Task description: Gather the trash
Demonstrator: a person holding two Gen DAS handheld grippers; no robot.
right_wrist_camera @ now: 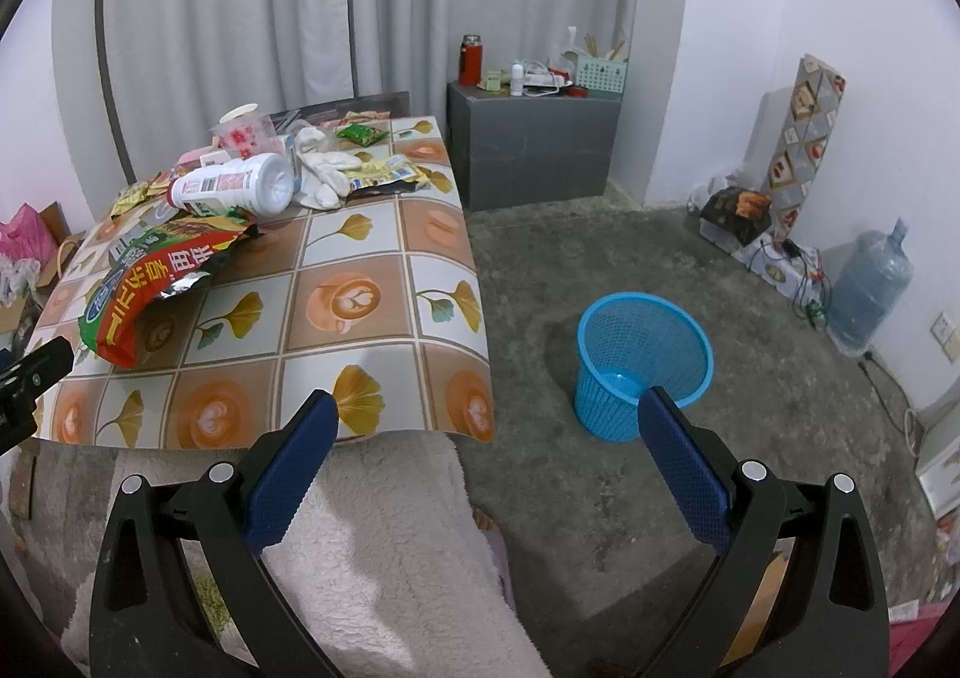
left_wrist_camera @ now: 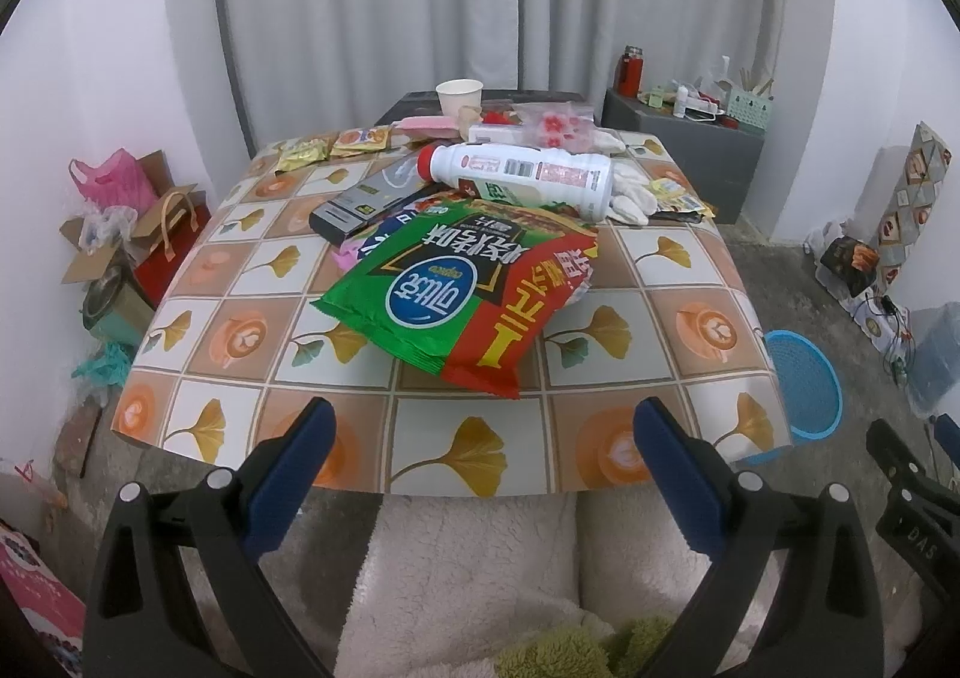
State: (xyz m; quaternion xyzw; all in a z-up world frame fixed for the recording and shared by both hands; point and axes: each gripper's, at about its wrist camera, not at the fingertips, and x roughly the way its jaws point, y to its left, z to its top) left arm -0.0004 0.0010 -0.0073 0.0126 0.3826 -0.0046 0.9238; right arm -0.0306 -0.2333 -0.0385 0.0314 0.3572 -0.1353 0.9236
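Observation:
A green and red chip bag (left_wrist_camera: 468,288) lies in the middle of the patterned table (left_wrist_camera: 420,438); it also shows in the right wrist view (right_wrist_camera: 156,276). Behind it a white bottle with a red cap (left_wrist_camera: 522,174) lies on its side. Small wrappers (left_wrist_camera: 336,144), a paper cup (left_wrist_camera: 459,95) and white gloves (left_wrist_camera: 630,192) lie further back. A blue mesh bin (right_wrist_camera: 642,360) stands on the floor right of the table. My left gripper (left_wrist_camera: 483,426) is open and empty before the table's near edge. My right gripper (right_wrist_camera: 489,420) is open and empty, between table and bin.
A grey box (left_wrist_camera: 366,198) lies left of the bottle. A grey cabinet (right_wrist_camera: 534,144) with small items stands at the back. Bags and cardboard boxes (left_wrist_camera: 120,240) sit on the floor at the left. A water jug (right_wrist_camera: 870,288) and cables are at the right wall.

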